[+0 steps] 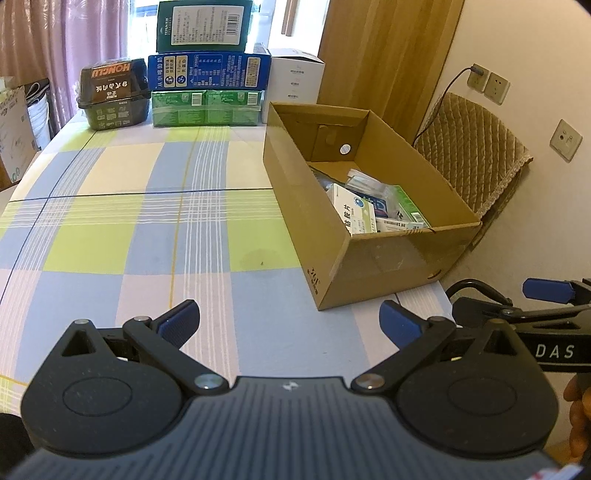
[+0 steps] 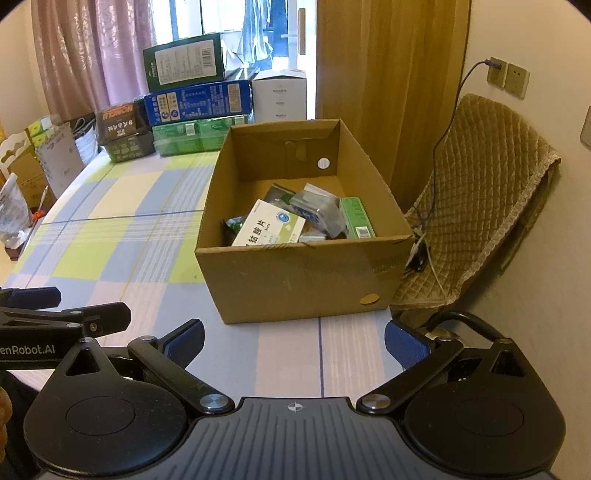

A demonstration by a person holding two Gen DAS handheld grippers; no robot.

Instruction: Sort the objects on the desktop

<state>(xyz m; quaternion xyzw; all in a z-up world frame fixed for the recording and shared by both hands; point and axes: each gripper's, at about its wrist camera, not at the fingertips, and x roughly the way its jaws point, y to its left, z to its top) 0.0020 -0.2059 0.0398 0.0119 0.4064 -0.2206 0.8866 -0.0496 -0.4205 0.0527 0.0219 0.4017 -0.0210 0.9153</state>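
Nearest to me, low over the front edge of the table, the two hand-held grippers sit side by side, both with their blue-padded fingers spread wide and nothing between them. From the left wrist view the left gripper [image 1: 289,323] hangs above bare checked tablecloth [image 1: 122,236], and the right gripper's black frame pokes in at the right edge with a bit of a hand behind it. From the right wrist view the right gripper [image 2: 293,343] is spread the same way, empty, pointing at the near wall of the cardboard box [image 2: 295,280], with the left gripper's frame showing at the left edge.

Just beyond the fingers, the cloth is a check of blue, yellow-green and pale lilac, with no loose objects on the open stretch. On the right side of the table stands the open cardboard box, close to the table's right edge. Inside it lies a heap of small things: a white medicine carton [image 2: 269,227] tilted against the near wall, a green carton [image 2: 356,218] along the right side, and clear plastic packets [image 2: 317,206] piled between them.

Past the right edge, a chair draped in a quilted brown cover [image 2: 487,206] stands by the wall, a cable trailing up to a wall socket [image 2: 496,72].

At the far end of the table is a stack of boxes: a green pack [image 1: 207,109] at the bottom, a blue box [image 1: 208,72] on it, a dark green box [image 1: 205,26] on top. A dark container [image 1: 112,94] sits just left of the stack, a white box [image 1: 295,79] just right, with pink curtains [image 1: 74,33] behind.
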